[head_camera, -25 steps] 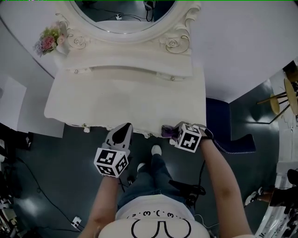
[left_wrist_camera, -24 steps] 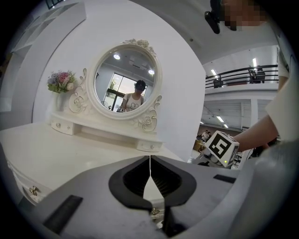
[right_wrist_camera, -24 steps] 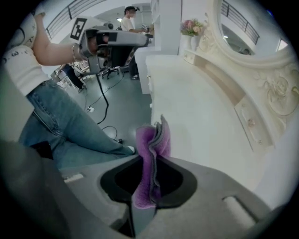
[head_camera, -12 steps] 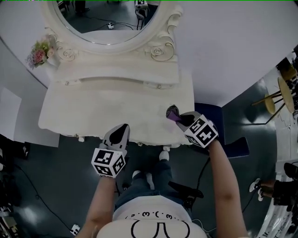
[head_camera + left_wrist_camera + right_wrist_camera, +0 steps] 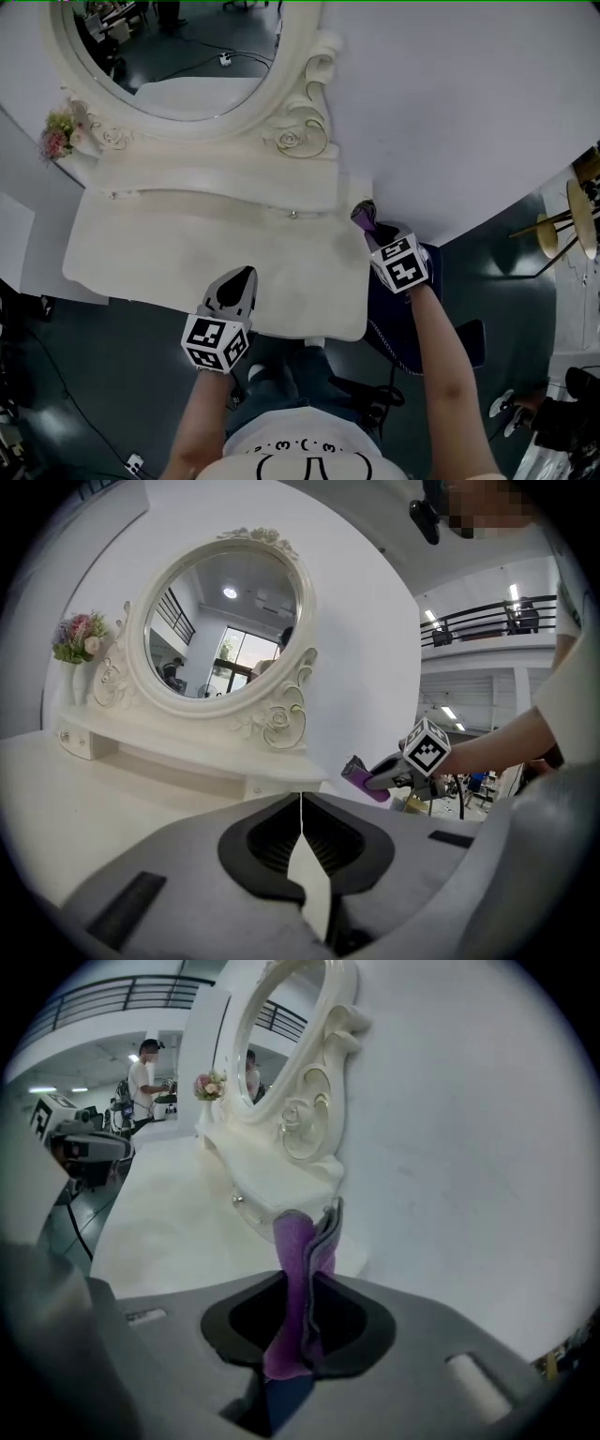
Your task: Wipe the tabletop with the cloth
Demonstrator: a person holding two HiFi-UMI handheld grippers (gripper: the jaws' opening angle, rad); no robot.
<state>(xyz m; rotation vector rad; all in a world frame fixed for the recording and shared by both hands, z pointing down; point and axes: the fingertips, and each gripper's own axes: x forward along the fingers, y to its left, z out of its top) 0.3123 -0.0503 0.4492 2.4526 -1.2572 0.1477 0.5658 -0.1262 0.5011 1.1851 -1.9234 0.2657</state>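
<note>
- The cloth (image 5: 295, 1241) is purple, and I see it folded into a narrow upright strip pinched between the jaws of the right gripper (image 5: 305, 1279). Its free end sticks out past the jaw tips.
- From the head view, the right gripper (image 5: 371, 228) sits at the back right corner of the tabletop (image 5: 206, 253), close to the white wall (image 5: 450, 122). The cloth (image 5: 363, 214) points toward that corner, just beside the right end of the raised shelf (image 5: 216, 183).
- The right jaws are closed down to the thickness of the cloth and grip nothing else. I cannot tell whether the cloth tip touches the tabletop (image 5: 178, 1213).
- The left gripper (image 5: 301, 808) has its jaws pressed fully together, with only a thin seam between them and nothing held.
- In the head view, the left gripper (image 5: 242, 277) is over the front edge of the tabletop, somewhat right of its middle and well apart from the right one. I cannot tell if it touches the surface.
- The oval mirror (image 5: 178, 56) stands behind the shelf, with a small bunch of flowers (image 5: 56, 136) at the back left corner.
</note>
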